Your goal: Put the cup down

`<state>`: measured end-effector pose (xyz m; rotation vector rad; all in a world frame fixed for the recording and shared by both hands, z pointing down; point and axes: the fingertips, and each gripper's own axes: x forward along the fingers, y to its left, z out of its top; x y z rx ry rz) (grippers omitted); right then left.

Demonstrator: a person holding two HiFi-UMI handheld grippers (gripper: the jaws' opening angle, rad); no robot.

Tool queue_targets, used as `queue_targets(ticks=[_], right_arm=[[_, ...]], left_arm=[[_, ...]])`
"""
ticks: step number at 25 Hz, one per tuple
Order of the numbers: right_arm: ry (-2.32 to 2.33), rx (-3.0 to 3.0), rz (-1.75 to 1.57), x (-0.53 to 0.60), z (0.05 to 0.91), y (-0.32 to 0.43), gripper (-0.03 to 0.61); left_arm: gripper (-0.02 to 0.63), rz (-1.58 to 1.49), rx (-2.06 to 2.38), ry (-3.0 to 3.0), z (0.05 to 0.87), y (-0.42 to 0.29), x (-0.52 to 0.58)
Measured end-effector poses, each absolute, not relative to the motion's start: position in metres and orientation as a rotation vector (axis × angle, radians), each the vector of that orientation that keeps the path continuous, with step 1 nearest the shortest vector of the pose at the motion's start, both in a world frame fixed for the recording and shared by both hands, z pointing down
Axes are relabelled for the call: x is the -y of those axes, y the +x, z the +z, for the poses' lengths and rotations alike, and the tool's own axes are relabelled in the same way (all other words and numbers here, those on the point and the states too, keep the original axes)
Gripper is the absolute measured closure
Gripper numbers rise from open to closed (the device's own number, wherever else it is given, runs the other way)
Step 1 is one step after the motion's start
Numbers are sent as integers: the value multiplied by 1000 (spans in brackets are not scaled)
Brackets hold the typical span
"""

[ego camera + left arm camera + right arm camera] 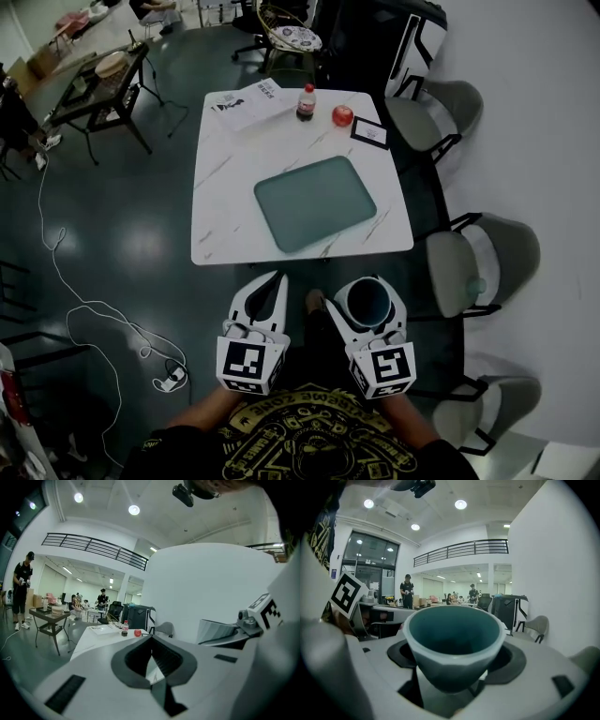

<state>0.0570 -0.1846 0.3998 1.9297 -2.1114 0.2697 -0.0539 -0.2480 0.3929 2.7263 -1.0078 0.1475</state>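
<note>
**Cup in the right gripper, short of the table**

I saw the cup (366, 303) grasped by the right gripper (367, 287). The two jaws pressed on its sides, one on the left and one on the right. The cup stood upright with its mouth up, and its inside was dark teal. It hung above the dark floor, just beside the near edge of the white table (225, 216), and it touched neither the table nor anything on it.

The left gripper (278, 278) was to the left of the right one, also on the near side of the table. Its jaws were clenched together, tip against tip, and nothing was between them.

On the table, a teal tray (315, 202) lay in the middle, a little turned, with nothing on it. At the far edge there were some papers (248, 101) on the left, then a dark bottle (307, 103) with a red cap, then a red apple (342, 115), and a small card (370, 132) with a black frame on the right. The bottle and the apple were near each other but apart.

Grey chairs (478, 262) stood along the right side of the table.
</note>
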Motion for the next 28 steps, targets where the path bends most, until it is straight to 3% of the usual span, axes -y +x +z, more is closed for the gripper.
queue_targets(ticks=[28], right_arm=[[1569, 2374, 261, 348, 434, 124, 206]], left_arm=[[603, 257, 1359, 2494, 426, 5, 363]])
